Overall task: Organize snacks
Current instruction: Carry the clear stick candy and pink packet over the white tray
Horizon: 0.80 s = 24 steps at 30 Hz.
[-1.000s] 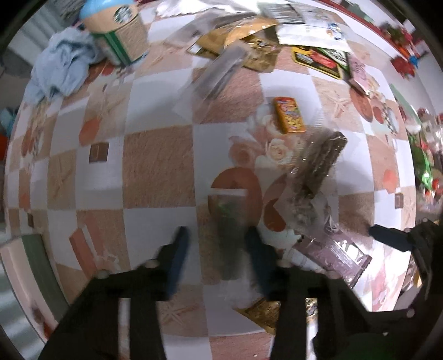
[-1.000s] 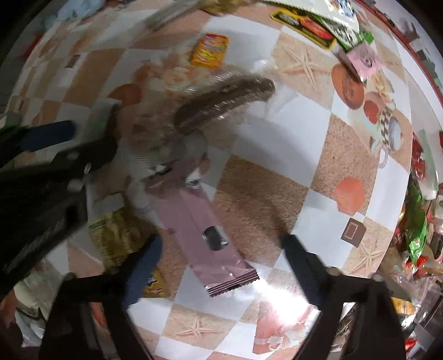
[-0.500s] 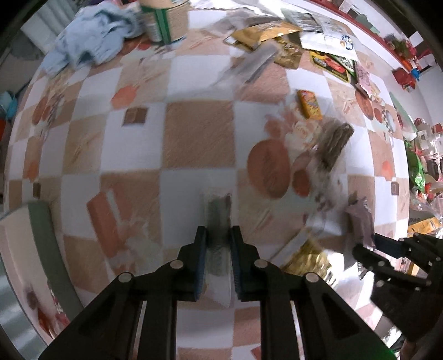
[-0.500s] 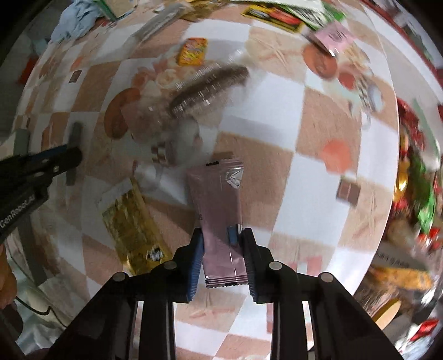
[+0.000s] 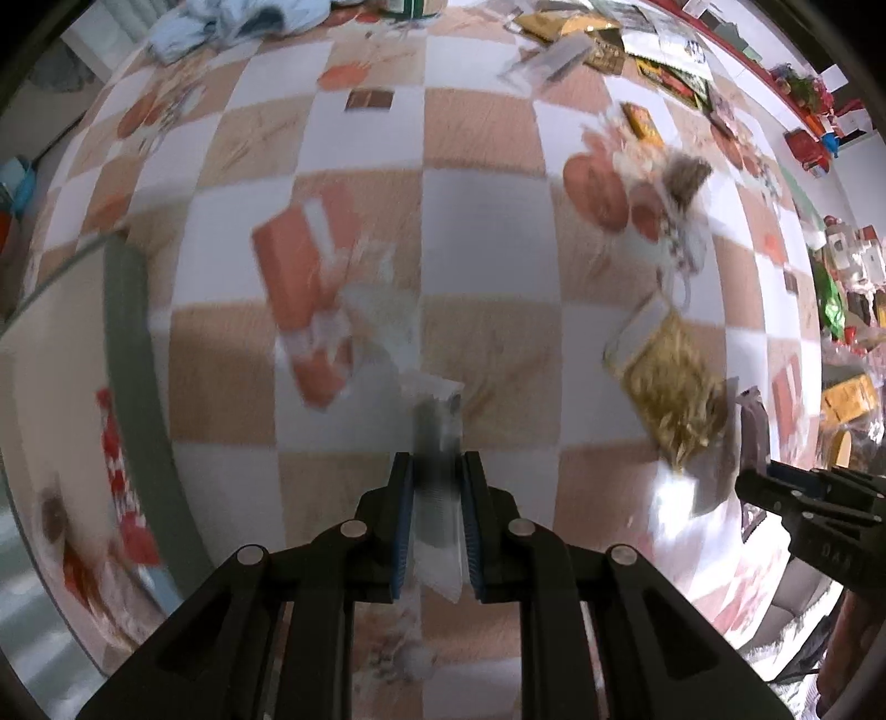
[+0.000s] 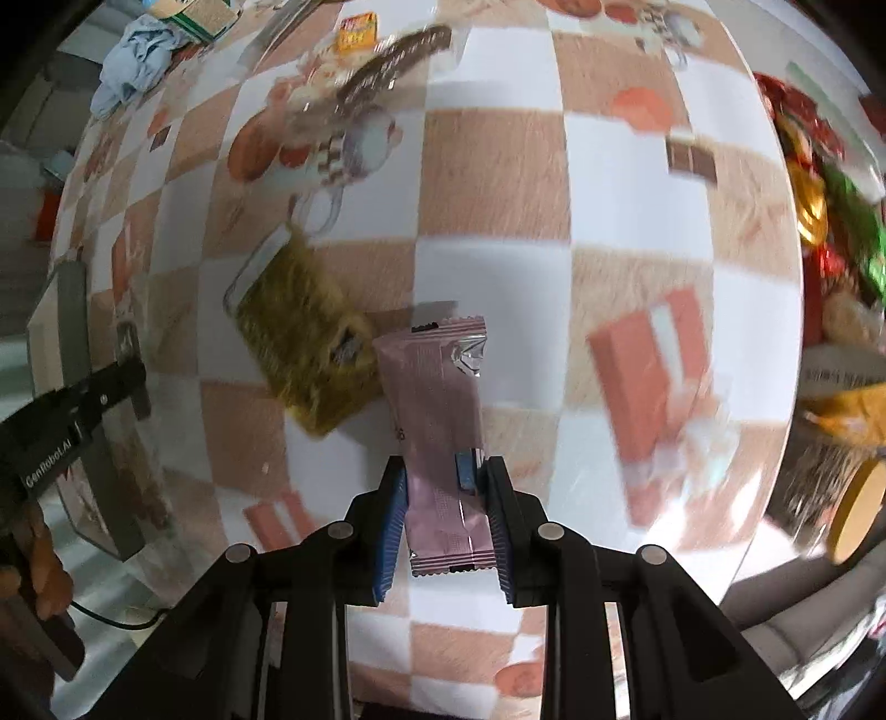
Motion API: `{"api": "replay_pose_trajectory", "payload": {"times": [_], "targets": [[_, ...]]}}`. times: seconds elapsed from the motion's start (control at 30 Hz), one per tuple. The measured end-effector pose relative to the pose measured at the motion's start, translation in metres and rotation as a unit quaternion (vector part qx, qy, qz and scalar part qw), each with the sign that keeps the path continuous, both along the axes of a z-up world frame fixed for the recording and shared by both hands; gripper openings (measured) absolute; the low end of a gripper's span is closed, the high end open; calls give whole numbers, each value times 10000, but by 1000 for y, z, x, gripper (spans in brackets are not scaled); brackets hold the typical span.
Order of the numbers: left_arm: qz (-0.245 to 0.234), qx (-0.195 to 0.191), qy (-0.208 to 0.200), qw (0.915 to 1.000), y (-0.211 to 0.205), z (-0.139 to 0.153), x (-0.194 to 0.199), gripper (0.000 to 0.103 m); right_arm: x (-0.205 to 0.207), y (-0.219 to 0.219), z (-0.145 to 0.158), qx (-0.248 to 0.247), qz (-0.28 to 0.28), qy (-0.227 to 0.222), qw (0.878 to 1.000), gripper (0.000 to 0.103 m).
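Note:
My left gripper (image 5: 436,471) is shut on a clear-wrapped dark snack stick (image 5: 437,443) and holds it above the checked tablecloth. My right gripper (image 6: 444,476) is shut on a pink snack bar (image 6: 437,399), also lifted off the table. The right gripper also shows at the right edge of the left wrist view (image 5: 803,493), and the left gripper at the left edge of the right wrist view (image 6: 83,410). A gold snack packet (image 6: 304,354) lies on the cloth between them; it also shows in the left wrist view (image 5: 673,387).
A clear bin with a grey-green rim (image 5: 133,354) stands at the left, with red-wrapped snacks inside. A dark cookie sleeve (image 6: 393,61), an orange packet (image 6: 359,30) and a blue cloth (image 6: 133,55) lie further back. A pile of snacks (image 6: 830,183) crowds the right edge.
Both grippers closed on their snacks and lifted them. The left one moved left toward the bin with the stick; the right one rose with the pink bar.

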<state>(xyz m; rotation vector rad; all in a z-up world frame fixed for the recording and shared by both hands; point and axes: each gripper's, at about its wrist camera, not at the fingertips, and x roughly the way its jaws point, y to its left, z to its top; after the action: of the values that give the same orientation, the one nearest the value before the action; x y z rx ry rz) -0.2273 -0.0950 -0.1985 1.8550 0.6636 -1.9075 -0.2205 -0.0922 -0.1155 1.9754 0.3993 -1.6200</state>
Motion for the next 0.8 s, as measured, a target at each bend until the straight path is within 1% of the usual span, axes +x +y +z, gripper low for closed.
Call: {"api": "replay_pose_trajectory", "payload": {"times": [0.1,0.23,0.47,0.53,0.57,0.6,0.73,0.77,0.8], "targets": [[-127,-43,-47,9999,11,-1,5,19,23,6,-3,28,-78,-111,9999,30],[-296,20,-20,9996,32,2,15,19,50,13,-5,54,-68,-249,9997,30],[-399,156,-3,9991,76,2,43,19,103,18,4,88,24,-297,9995,30],[-446,144,23,9989,82,4,47,19,121,3,8,84,60,-282,9995,30],[-476,127,26,9988,89,4,50,19,126,2,10,81,78,-276,9996,30],[-488,122,30,9987,92,5,43,19,131,0,12,73,92,-267,9996,30],[-546,89,125,9984,102,16,58,19,146,-7,18,25,121,-222,9997,30],[-548,76,159,9983,100,20,62,19,150,-9,20,10,130,-207,9997,30],[-544,53,193,9983,97,31,63,19,155,-10,23,-6,142,-186,9997,30]]}}
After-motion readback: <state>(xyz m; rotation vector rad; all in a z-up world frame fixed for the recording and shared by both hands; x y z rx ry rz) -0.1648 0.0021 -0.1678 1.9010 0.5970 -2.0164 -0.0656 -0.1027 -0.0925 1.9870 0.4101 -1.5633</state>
